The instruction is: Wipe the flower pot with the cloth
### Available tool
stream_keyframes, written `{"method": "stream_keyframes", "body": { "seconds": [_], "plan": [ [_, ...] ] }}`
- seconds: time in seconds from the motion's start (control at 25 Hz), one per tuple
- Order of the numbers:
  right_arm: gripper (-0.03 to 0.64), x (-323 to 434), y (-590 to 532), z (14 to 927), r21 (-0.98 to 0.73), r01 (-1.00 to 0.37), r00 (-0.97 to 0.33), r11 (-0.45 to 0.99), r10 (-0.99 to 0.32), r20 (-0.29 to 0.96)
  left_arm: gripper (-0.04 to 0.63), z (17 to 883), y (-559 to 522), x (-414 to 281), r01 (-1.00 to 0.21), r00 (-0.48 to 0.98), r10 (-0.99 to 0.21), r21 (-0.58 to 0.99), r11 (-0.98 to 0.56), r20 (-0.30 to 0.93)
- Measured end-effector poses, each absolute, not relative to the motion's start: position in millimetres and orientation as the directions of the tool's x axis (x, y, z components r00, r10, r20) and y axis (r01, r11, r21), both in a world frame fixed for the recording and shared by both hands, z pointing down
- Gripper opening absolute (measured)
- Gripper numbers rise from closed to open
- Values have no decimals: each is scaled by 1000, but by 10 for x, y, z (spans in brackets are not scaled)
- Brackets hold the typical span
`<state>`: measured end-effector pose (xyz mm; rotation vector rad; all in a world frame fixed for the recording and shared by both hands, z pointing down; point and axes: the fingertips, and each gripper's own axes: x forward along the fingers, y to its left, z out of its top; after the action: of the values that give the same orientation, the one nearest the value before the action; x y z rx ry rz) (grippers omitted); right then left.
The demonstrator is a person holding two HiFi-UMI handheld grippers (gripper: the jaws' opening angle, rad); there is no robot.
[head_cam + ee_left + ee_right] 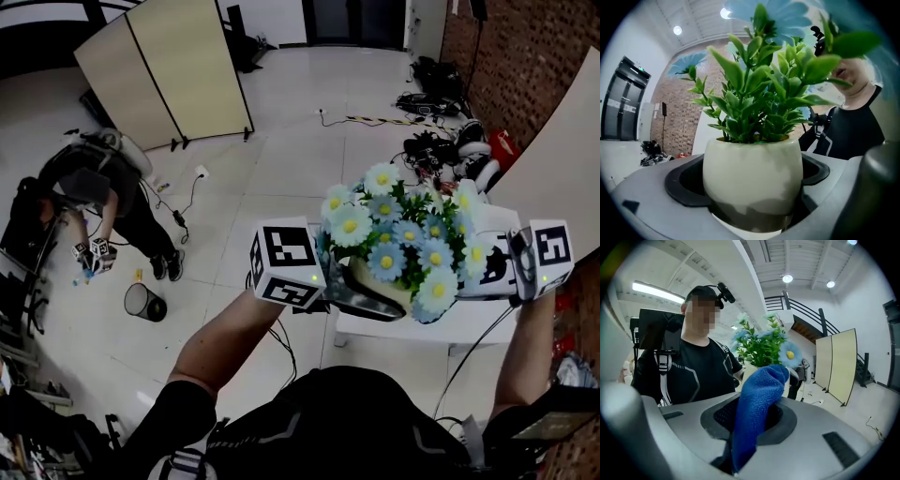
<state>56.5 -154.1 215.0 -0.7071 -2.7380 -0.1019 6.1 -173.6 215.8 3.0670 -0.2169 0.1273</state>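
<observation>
A cream flower pot (379,282) with blue and white daisies (403,234) is lifted above the white table (422,326). My left gripper (356,298) is shut on the pot. In the left gripper view the pot (752,173) fills the space between the jaws of the left gripper (752,199), with green leaves above. My right gripper (483,272) sits at the pot's right side, partly hidden by flowers. The right gripper view shows the right gripper (750,427) shut on a blue cloth (757,404) that stands up in front of the pot (749,373).
Another person (94,192) crouches on the floor at the left, near a black bin (143,302). A beige folding screen (169,70) stands at the back. Cables and gear (436,103) lie by the brick wall on the right.
</observation>
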Motion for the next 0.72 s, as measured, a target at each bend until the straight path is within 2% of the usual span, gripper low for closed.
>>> {"method": "stream_keyframes", "body": {
  "seconds": [0.12, 0.24, 0.4, 0.72],
  "plan": [
    [77, 558, -1452, 2110, 12, 487, -833, 873, 460, 309, 581, 2116, -1748, 40, -156, 984, -152, 40, -987, 89],
    [77, 686, -1777, 2087, 12, 430, -870, 903, 411, 273, 581, 2073, -1769, 76, -171, 982, -170, 5, -985, 85],
    [77, 768, -2104, 2244, 13, 370, -892, 929, 351, 285, 581, 2072, -1449, 295, -103, 991, -106, -43, -994, 87],
    [77, 489, -1614, 2204, -12, 608, -742, 794, 573, 348, 581, 2167, -1223, 394, -51, 991, -55, -30, -998, 126]
  ]
}}
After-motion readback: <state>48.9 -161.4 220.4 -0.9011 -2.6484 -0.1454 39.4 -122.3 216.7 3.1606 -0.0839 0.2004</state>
